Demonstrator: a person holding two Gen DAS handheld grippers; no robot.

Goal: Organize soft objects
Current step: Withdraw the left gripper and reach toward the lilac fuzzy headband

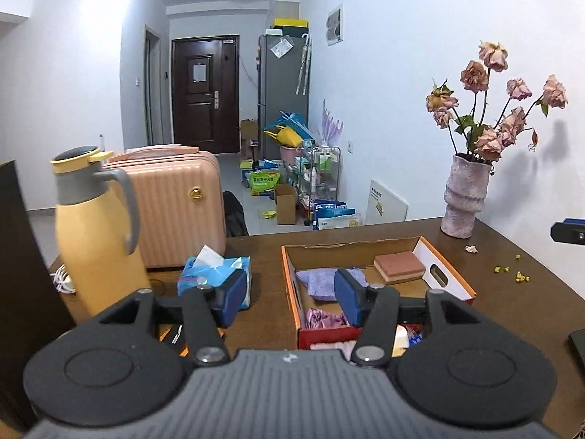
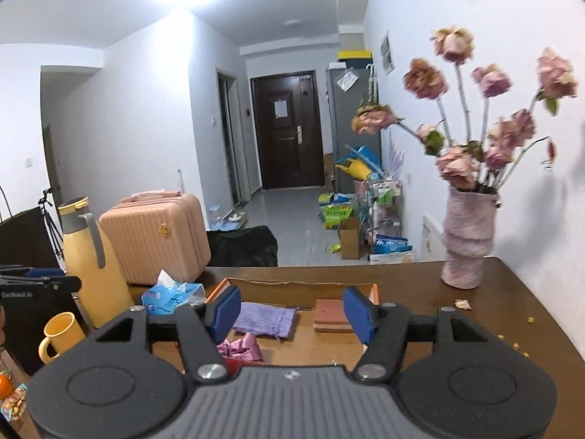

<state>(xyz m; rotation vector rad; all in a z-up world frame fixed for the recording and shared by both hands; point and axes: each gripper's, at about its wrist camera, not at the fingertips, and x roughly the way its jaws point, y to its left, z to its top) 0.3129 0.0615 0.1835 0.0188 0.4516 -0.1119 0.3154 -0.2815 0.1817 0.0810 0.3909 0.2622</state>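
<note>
Both grippers empty, jaws spread: left gripper [image 1: 289, 298], right gripper [image 2: 292, 314]. Soft items sit in the orange cardboard box [image 2: 219, 289]: lavender pouch [image 2: 265, 320] flat mid-floor, pink satin cloth [image 2: 243, 351] at near wall, sponge block [image 2: 329, 314] right. You should drop vertically, clear the box wall, pinch the pouch mid-body.
</note>
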